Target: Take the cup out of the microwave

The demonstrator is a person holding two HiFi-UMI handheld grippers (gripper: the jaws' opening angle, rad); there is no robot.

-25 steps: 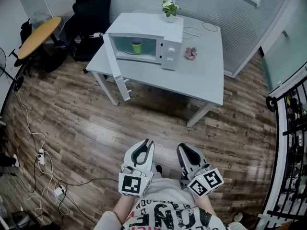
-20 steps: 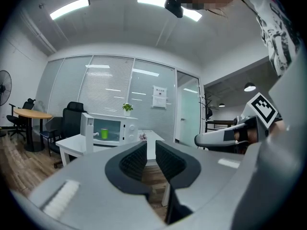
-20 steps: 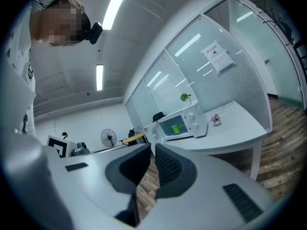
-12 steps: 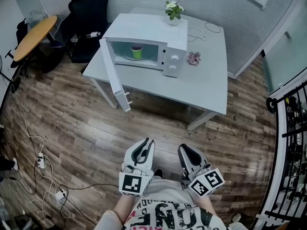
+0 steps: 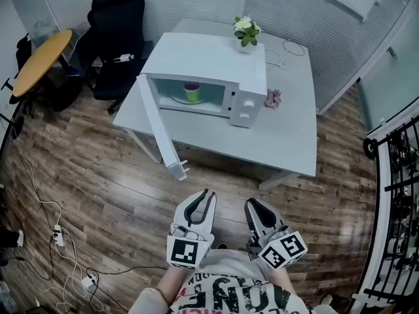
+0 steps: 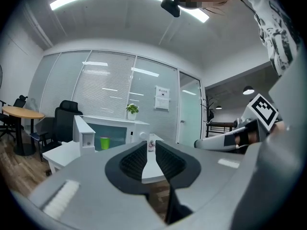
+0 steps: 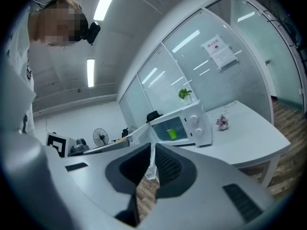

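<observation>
Under me is the brown wood-plank floor [image 5: 98,175], because I stand well apart from the white table [image 5: 288,142]. My left tongs [image 5: 207,193] and right tongs [image 5: 253,203] point forward, both empty, jaws a little apart, the right ones only a slit. On the table stands the white microwave oven [image 5: 209,57]. Its door [image 5: 160,136] hangs open, so the small green cup [image 5: 192,91] inside is reachable, I think.

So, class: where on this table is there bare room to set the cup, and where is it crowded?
Free: table at front right, bordered by pink flower, microwave and near edge. Crowded: the back, with potted plant and cable; the open door bars the left.
</observation>
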